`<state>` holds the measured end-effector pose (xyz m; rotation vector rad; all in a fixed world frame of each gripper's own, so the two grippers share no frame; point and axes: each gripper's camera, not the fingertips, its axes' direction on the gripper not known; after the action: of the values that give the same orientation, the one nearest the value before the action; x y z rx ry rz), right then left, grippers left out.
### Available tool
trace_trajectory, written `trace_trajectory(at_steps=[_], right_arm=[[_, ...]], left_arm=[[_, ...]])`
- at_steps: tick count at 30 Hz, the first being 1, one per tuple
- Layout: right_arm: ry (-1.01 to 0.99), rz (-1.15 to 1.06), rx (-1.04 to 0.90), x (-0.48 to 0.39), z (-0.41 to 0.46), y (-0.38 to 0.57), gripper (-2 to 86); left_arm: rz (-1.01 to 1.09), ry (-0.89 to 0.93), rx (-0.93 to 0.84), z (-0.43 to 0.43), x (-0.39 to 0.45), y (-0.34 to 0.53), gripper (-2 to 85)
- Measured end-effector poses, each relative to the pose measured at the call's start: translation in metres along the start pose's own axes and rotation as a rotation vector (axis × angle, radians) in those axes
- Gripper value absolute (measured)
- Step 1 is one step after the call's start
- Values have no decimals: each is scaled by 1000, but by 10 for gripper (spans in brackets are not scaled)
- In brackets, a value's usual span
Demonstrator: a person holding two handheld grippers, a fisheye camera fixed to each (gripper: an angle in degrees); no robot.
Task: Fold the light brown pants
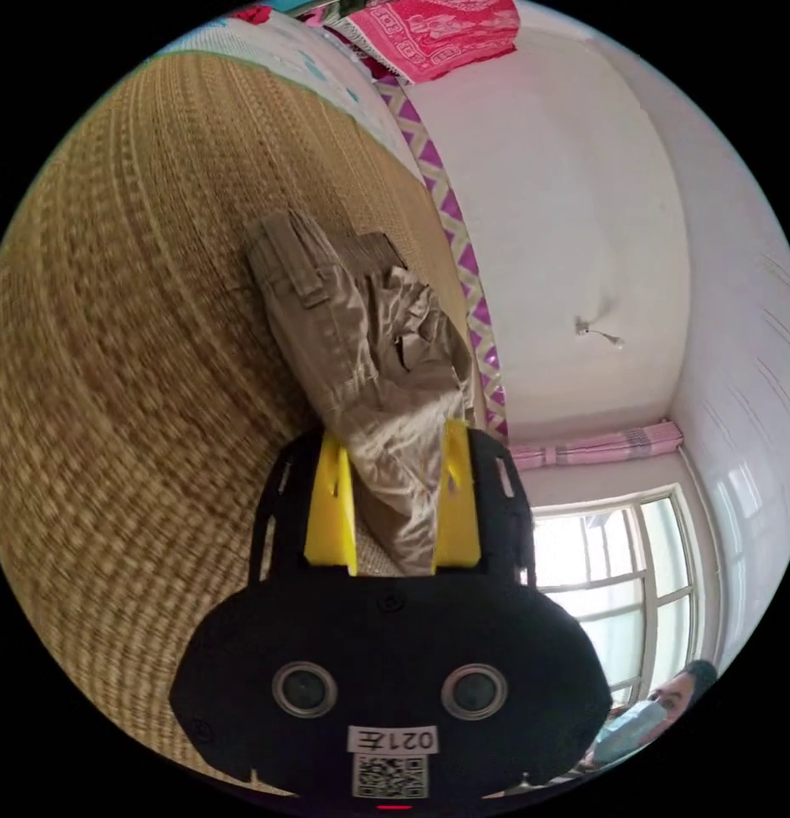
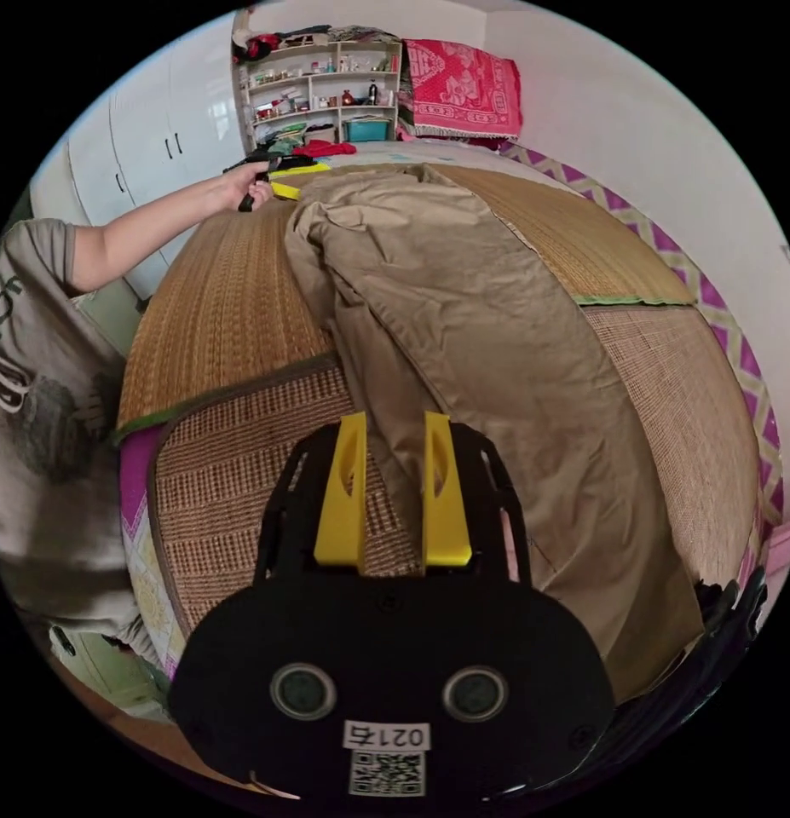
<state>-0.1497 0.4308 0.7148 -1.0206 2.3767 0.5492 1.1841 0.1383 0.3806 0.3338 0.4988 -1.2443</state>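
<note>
The light brown pants (image 2: 488,341) lie lengthwise on the woven mat, one leg running toward the near edge of the bed. My right gripper (image 2: 395,426) hovers over the left edge of that leg, jaws a little apart, the cloth's edge passing under the gap. At the far end of the pants a person's hand holds my left gripper (image 2: 271,183). In the left gripper view the bunched waistband end of the pants (image 1: 352,341) hangs against the mat, and my left gripper (image 1: 393,452) is shut on a thick fold of it.
A straw mat (image 2: 224,290) covers the bed (image 2: 718,298), over a coarser woven mat (image 2: 241,477). The person's arm and grey shirt (image 2: 37,358) are at the left. Shelves (image 2: 318,85) and a red cloth (image 2: 463,85) stand behind; a white wall and window (image 1: 616,579) are nearby.
</note>
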Motion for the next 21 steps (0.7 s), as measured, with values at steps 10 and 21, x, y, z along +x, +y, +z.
trace_trajectory(at_steps=[10,21], right_arm=[[118,2,-5,-36,-21,23,86],[179,-114,117,-89,-69,85,-9]], left_arm=[[56,0,-120,-65,-33,26,-8],[35,25,-150,-139,-73,84,-9]])
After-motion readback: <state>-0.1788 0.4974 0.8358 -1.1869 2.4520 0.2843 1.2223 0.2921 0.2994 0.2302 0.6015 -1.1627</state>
